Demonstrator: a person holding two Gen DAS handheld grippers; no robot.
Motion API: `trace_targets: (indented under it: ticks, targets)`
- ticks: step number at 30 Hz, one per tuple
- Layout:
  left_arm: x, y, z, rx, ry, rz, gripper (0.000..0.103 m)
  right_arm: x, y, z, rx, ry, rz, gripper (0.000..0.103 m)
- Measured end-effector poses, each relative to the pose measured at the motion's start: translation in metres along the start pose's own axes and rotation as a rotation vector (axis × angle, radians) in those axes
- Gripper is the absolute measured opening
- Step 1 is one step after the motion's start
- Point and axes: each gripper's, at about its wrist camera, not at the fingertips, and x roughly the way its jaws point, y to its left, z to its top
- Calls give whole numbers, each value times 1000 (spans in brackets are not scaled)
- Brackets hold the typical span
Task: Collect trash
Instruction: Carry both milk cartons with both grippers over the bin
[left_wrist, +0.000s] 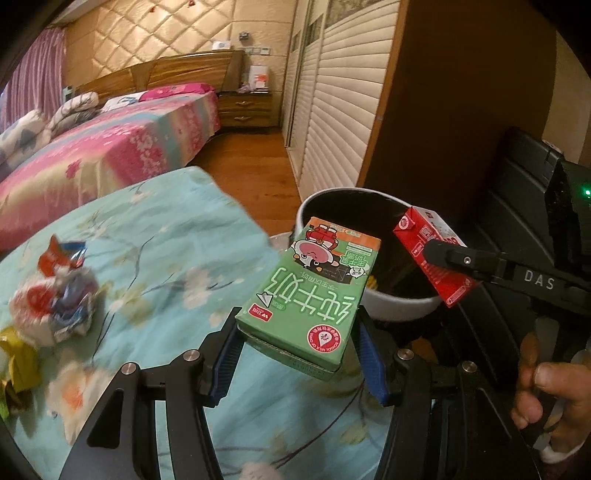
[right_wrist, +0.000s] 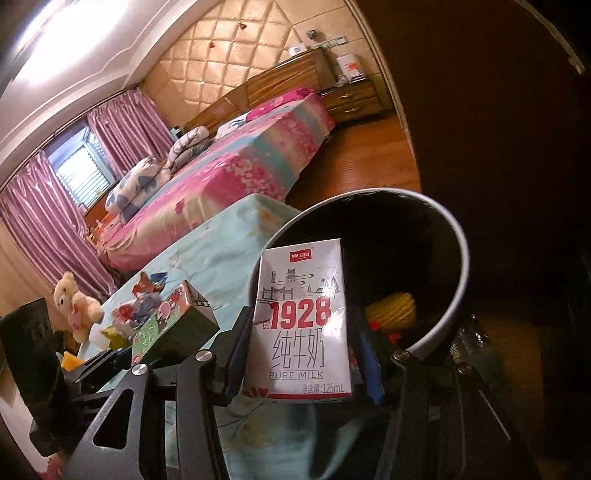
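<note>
Green carton (left_wrist: 308, 291) sits clamped in the left gripper (left_wrist: 299, 354), just short of the bin (left_wrist: 402, 310); opened now, I judge, it would drop on the cloth (left_wrist: 159, 243) or glance off the rim. The red-sided carton (left_wrist: 430, 254) hangs over the bin. Crumpled wrappers (left_wrist: 55, 295) remain on the cloth.

From the right wrist, the right gripper (right_wrist: 301, 354) is clamped on that milk carton (right_wrist: 299, 321) above the bin (right_wrist: 458, 258). A bedroom: bed (right_wrist: 229, 173), curtains (right_wrist: 40, 221), teddy (right_wrist: 75, 301).

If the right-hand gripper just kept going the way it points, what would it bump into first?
Probably the white trash bin: the right gripper, clamped on the white milk carton, aims at its dark opening, though depth is hard to judge.
</note>
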Motion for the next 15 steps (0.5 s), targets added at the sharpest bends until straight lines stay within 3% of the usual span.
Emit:
trace_targets:
  ticks: [15]
  targets:
    - [42,-27,31,58,12,-16,56,14,-34,20,52,2,-32,52]
